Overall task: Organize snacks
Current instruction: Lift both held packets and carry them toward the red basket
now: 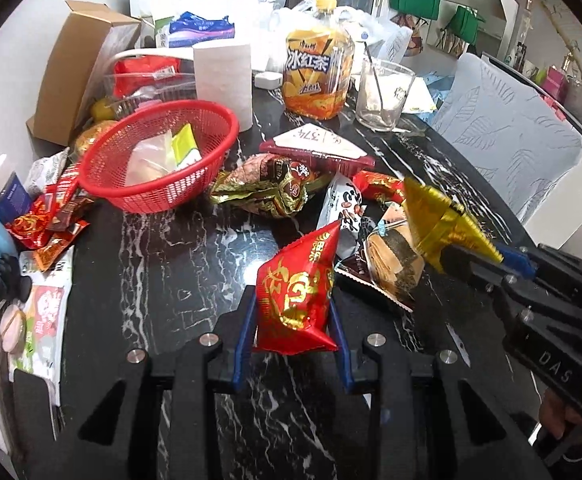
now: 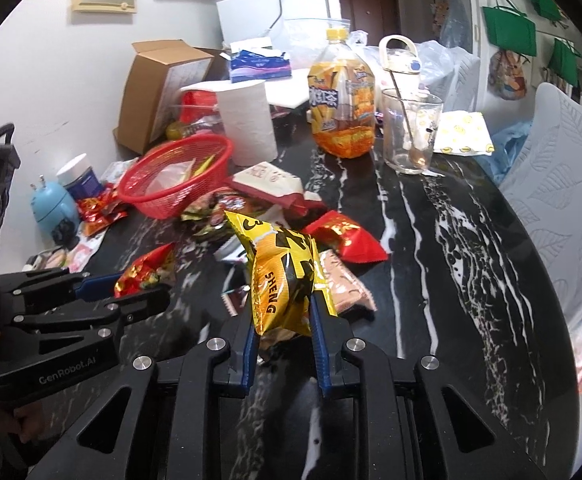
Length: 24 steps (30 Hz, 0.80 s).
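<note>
- My left gripper (image 1: 293,320) is clamped on a red snack packet (image 1: 297,296); the packet stands upright between the blue pads, lifted clear of the black marble table (image 1: 163,264).
- My right gripper (image 2: 283,320) is clamped on a yellow snack packet (image 2: 283,276), likewise raised above the table surface.
- Just beyond both grippers lies a loose pile of snacks: a seaweed-wrapped cracker pack (image 1: 395,264), a white packet (image 1: 345,210) and a brown-gold wrapped snack (image 1: 267,190).
- Left of the pile sits a red basket (image 1: 159,160) holding a clear bag and a yellow-green sachet (image 1: 185,148).
- Behind the basket stands a paper towel roll (image 1: 223,80).
- Farther back stand an iced tea bottle (image 1: 317,68) and a glass (image 1: 383,94) with a spoon in it.
</note>
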Motion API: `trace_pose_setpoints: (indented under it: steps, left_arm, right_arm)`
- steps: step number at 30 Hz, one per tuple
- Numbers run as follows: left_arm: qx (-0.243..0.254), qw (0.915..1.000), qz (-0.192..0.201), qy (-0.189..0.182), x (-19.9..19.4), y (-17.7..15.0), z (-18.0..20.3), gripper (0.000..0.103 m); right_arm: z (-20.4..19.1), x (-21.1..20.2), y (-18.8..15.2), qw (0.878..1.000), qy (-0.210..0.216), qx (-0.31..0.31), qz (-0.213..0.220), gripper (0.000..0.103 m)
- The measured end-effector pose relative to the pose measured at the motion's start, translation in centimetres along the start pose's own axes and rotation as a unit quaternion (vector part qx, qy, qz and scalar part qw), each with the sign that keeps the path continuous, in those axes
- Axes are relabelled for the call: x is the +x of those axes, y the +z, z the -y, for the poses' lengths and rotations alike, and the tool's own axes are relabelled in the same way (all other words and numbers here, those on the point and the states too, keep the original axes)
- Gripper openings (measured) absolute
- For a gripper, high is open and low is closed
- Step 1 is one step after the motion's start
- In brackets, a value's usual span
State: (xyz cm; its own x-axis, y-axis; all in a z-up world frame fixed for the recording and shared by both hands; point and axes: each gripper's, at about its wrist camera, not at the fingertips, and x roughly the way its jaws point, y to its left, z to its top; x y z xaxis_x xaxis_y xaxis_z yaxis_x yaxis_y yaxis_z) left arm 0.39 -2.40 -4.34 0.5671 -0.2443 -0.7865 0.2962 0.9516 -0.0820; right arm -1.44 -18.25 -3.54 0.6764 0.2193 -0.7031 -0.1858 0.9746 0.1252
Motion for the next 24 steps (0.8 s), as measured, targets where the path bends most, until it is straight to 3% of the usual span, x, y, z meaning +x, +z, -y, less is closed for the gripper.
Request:
trace_pose_setpoints:
  steps: [15, 24]
  left_arm:
    - [-0.037, 0.9978, 0.047, 0.029, -5.8, -2.3, -2.5, 0.033]
    - [-0.054, 0.9944, 0.076, 0.05, -8.2, -1.8, -4.5, 0.033]
  right_arm:
    - [-5.1, -1.7, -0.8, 0.997, 0.064, -0.045, 0.003, 0.023]
    - [-7.8, -1.7, 0.4, 0.993, 0.093, -0.069, 0.008, 0.023]
